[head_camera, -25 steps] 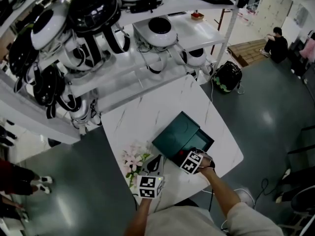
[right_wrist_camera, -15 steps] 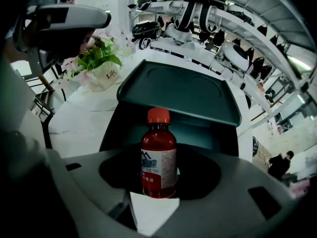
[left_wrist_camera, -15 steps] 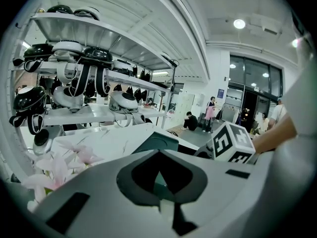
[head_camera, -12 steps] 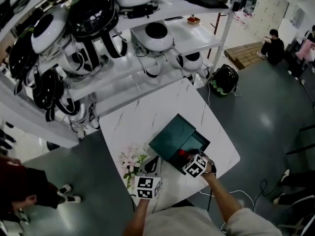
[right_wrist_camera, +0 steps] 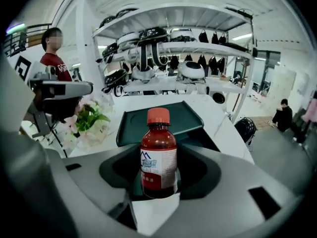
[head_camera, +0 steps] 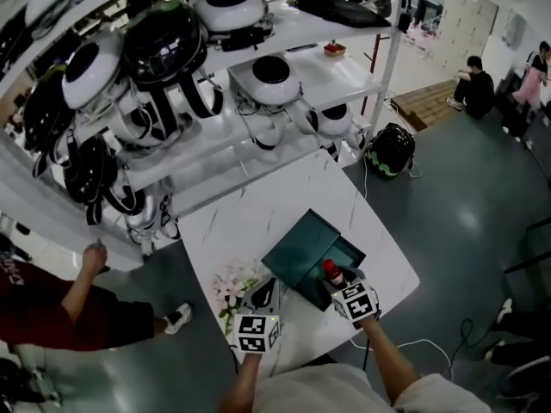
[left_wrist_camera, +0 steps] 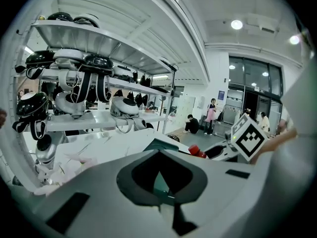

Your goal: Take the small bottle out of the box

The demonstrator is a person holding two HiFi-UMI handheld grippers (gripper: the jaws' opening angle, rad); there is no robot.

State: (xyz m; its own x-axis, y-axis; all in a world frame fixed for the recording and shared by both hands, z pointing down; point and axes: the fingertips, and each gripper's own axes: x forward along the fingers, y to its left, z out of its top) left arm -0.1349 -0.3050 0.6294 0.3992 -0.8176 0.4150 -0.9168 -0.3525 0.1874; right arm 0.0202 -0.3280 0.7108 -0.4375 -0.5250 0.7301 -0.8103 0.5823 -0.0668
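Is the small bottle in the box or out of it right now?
Out, it seems: the small bottle stands upright, gripped by the right claw, held above the open box.

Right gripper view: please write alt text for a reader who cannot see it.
The right gripper holds a small red-capped bottle upright between its jaws. Behind it an open dark green box stands on a white table, with flowers at the left and shelves of helmets beyond.

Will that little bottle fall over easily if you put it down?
Probably not: the small bottle looks squat, upright in the right gripper. Lying down, its round body would likely roll. It seems full of dark liquid, so perhaps heavyish.
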